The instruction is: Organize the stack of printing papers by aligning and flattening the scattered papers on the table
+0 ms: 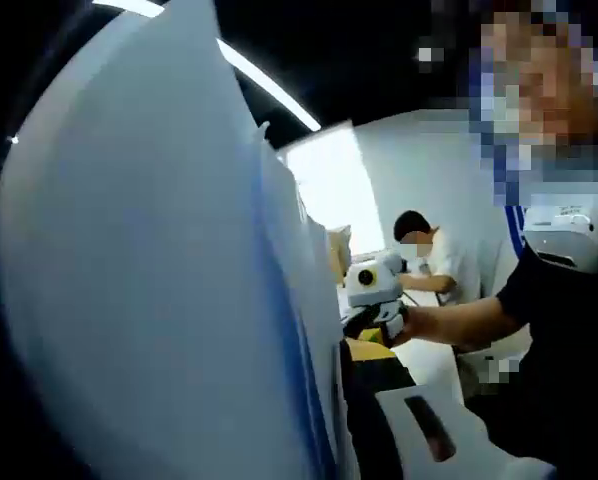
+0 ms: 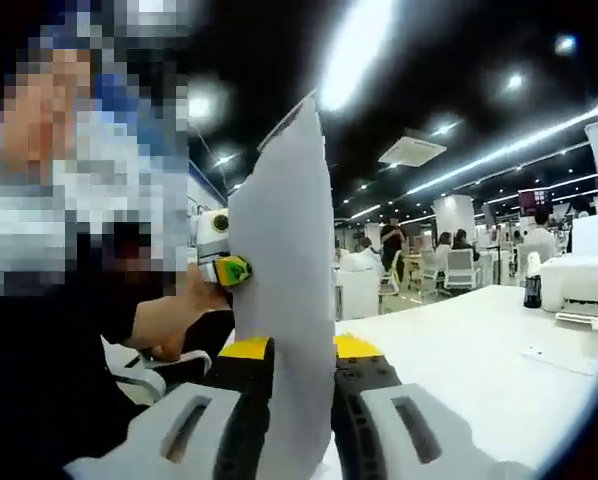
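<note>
In the left gripper view the stack of papers (image 1: pixel 149 270) stands on edge, lifted clear and very close to the lens, its sheet edges fanned slightly along the right side. One pale finger of the left gripper (image 1: pixel 434 430) rises to the right of the stack; its partner is hidden behind the paper, so the grip looks closed on the sheets, though I cannot tell how narrow the gap is. Beyond the stack, the right gripper (image 1: pixel 379 305) shows in the person's hand (image 1: pixel 414 325).

In the right gripper view the right gripper (image 2: pixel 291 400) has its two fingers (image 2: pixel 249 390) nearly shut, yellow-tipped black pads pressed to both faces of the upright stack (image 2: pixel 284 300), which rises between them and leans a little. To the left of the fingers the left gripper (image 2: pixel 219 255) meets the far edge of the paper. To the right lies the white bench (image 2: pixel 459 350), with a printer (image 2: pixel 579 280) and a dark bottle (image 2: pixel 532 285) well beyond the fingers.

The risk, as I judge it: the sheets are pinched at only two spots, so uneven squeezing or a tilt could let inner sheets slide out, or crease the paper at the pads when the stack is tapped down on the bench.

No brand, label or writing can be read in either view.
</note>
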The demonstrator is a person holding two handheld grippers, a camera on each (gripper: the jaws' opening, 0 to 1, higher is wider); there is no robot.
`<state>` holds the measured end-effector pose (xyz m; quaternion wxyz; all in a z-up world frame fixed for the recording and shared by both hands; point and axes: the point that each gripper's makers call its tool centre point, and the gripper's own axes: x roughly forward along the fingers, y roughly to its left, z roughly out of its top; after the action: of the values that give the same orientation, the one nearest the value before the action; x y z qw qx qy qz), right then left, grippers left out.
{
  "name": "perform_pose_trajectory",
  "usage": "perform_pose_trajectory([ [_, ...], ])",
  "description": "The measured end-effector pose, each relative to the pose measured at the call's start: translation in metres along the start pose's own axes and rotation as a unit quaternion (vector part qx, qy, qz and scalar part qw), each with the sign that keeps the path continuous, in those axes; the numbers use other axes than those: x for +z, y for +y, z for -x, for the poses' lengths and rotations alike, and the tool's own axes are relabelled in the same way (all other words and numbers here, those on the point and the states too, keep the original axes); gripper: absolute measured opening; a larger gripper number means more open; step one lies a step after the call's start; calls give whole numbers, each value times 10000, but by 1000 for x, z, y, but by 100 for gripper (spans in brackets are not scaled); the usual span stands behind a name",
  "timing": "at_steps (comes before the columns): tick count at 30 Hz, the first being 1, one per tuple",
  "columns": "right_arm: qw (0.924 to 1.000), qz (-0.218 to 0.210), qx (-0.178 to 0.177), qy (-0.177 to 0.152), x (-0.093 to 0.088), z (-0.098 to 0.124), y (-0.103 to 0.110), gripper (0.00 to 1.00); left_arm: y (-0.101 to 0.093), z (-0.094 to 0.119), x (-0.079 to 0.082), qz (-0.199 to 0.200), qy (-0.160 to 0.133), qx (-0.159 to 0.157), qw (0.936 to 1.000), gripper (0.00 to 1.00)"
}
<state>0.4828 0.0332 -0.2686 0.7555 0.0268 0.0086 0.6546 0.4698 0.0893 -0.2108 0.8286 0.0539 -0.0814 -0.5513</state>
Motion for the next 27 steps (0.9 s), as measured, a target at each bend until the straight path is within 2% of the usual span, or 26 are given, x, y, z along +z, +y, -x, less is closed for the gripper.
perform_pose_trajectory([
  [7,9999,3,138,4,2,-9,9,20,-12,-6,11,229,-278,-345,9988,21],
  [13,9997,84,223,66,1,-13,13,19,-14,-10,10,207,-238,-417,9986,21],
  [17,9996,65,243,112,-3,-13,13,12,-17,-11,4,234,-159,-469,9985,21],
  [21,9993,49,365,69,-3,-11,18,0,-15,-10,2,213,-123,-419,9988,20],
  [24,9991,123,375,125,-1,-9,20,0,-10,-5,7,225,-183,-338,9990,21],
  [27,9988,148,391,241,1,-4,20,0,-5,-1,9,103,-118,-236,9996,21],
])
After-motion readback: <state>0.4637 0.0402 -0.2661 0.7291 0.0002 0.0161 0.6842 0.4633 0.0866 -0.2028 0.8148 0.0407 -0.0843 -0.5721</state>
